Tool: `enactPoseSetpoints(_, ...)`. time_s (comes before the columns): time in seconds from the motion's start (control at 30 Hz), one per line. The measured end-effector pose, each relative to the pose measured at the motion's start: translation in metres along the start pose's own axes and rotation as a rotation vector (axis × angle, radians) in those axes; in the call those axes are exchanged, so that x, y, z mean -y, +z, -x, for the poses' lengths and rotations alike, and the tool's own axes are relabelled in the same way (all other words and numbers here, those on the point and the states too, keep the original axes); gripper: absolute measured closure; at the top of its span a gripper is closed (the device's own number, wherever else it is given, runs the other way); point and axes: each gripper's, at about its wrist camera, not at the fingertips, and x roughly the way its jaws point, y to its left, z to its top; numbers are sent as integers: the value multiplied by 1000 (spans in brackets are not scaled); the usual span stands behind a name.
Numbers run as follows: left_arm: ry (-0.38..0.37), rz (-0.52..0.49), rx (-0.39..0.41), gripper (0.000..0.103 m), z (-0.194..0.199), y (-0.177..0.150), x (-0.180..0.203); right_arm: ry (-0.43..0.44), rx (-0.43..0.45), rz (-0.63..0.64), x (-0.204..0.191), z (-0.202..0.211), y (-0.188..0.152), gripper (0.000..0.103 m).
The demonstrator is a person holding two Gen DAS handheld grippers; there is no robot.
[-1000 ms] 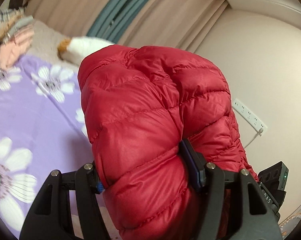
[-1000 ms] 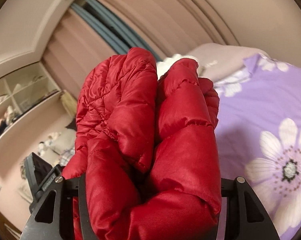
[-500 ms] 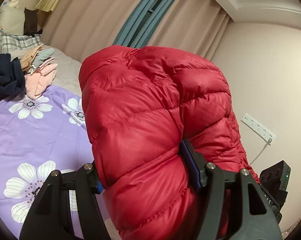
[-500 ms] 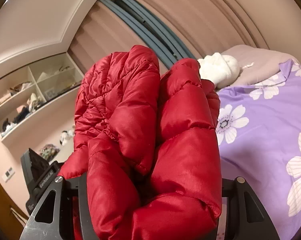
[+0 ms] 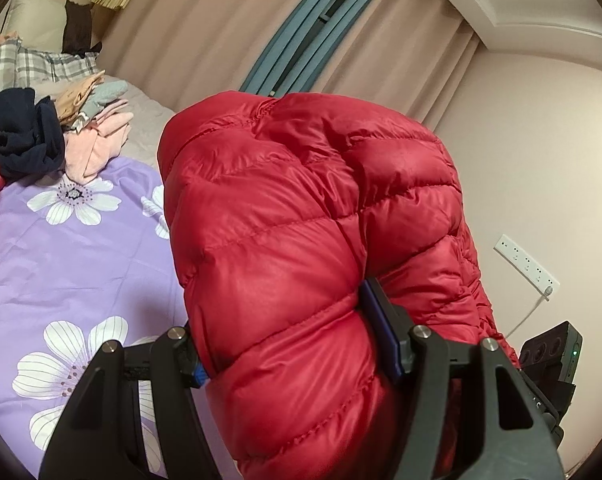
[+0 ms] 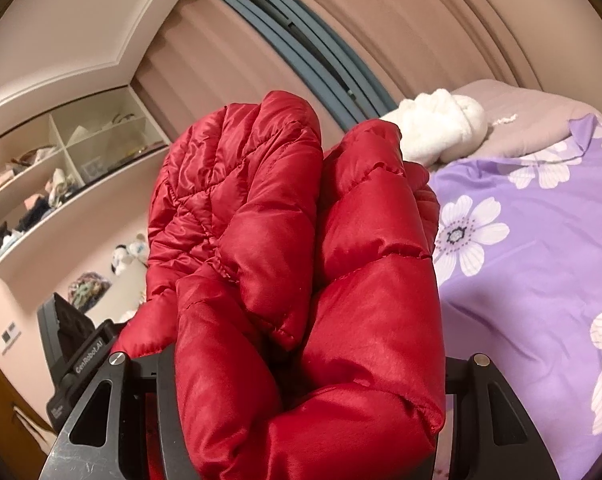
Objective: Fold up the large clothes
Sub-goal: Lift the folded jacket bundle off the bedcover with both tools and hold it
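Jacket [image 5: 301, 240] bunched, clamped in left gripper [image 5: 289, 344] and right gripper [image 6: 309, 380] fingers, raised over bed [image 5: 61, 248]; no fold laid yet.

Red quilted down jacket [image 5: 309, 240], glossy stitched nylon, bulging between matt black plastic jaws fixed with bright metal screws. Beyond the jaws: smooth purple floral cloth bedspread [image 5: 61, 256]; fluffy white plush bundle [image 6: 441, 128]; matt pleated beige curtains [image 6: 401, 20].
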Motion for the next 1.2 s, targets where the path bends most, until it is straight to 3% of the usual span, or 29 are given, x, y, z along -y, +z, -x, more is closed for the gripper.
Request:
enactPoseSetpoints(0.47, -6, 18, -37, 40, -20, -8, 6, -61, -8, -9, 3, 5, 1, 45)
enactPoseSetpoints(1.2, -34, -50, -36, 40, 5, -11, 55, -84, 71, -14, -10, 44, -6, 44)
